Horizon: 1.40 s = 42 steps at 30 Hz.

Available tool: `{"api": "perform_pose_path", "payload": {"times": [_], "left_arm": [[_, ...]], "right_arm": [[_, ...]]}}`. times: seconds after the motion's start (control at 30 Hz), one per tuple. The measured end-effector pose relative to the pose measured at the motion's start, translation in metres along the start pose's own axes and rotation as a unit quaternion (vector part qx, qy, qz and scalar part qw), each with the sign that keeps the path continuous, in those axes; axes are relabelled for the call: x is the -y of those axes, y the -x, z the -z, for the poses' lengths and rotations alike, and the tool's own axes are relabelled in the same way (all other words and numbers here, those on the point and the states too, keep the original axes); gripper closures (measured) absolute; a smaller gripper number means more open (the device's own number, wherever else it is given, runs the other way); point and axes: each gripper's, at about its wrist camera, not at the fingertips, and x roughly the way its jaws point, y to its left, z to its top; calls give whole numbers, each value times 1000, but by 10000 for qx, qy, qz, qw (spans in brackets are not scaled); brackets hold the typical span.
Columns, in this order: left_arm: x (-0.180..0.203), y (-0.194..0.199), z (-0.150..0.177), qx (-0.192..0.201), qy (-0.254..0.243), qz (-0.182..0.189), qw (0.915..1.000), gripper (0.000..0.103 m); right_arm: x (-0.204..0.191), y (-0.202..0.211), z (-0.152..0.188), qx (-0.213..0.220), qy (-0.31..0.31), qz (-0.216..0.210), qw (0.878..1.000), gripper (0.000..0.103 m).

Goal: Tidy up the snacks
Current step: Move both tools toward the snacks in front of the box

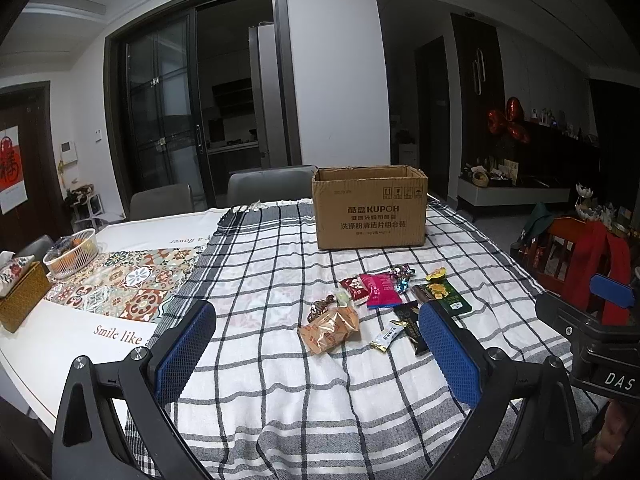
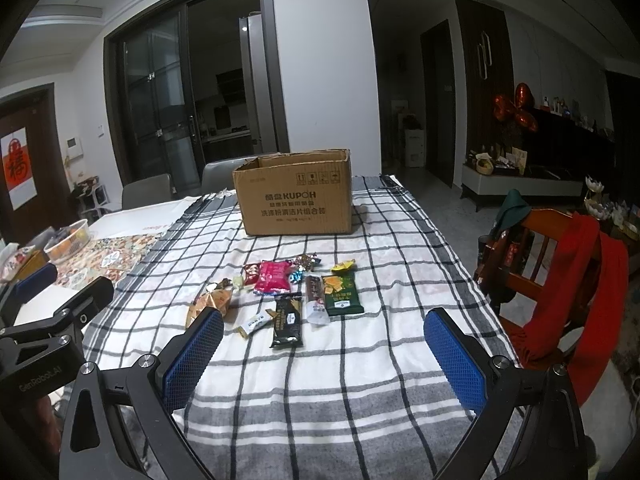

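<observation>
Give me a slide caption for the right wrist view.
Open right gripper hovers before snacks scattered on a checked cloth, cardboard box waiting behind.

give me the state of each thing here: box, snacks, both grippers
cardboard box: upright, top open, contents not visible
snacks: loose on the checked cloth, in front of the box
left gripper: open, holding nothing
right gripper: open, holding nothing

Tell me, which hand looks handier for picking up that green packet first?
Probably the right gripper. It is open, and the green packet lies straight ahead of it. In the left gripper's view, the packet sits behind its right finger.
</observation>
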Motion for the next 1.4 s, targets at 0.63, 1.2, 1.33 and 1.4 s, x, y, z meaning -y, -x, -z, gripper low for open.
{"api": "perform_pose_path", "payload": {"times": [0.63, 1.2, 1.33, 1.4], "left_arm": [[0, 0, -2, -7, -53, -15, 10000, 0], [10, -30, -6, 136, -396, 531, 9977, 24], [16, -45, -7, 54, -625, 742, 9953, 33], [19, -56, -5, -84, -801, 862, 9930, 37]], "right_arm": [[1, 0, 0, -17, -7, -18, 10000, 1], [-17, -37, -4, -173, 267, -230, 9992, 16], [-20, -55, -5, -304, 342, -353, 9983, 28], [-22, -65, -4, -408, 359, -416, 9977, 32]]}}
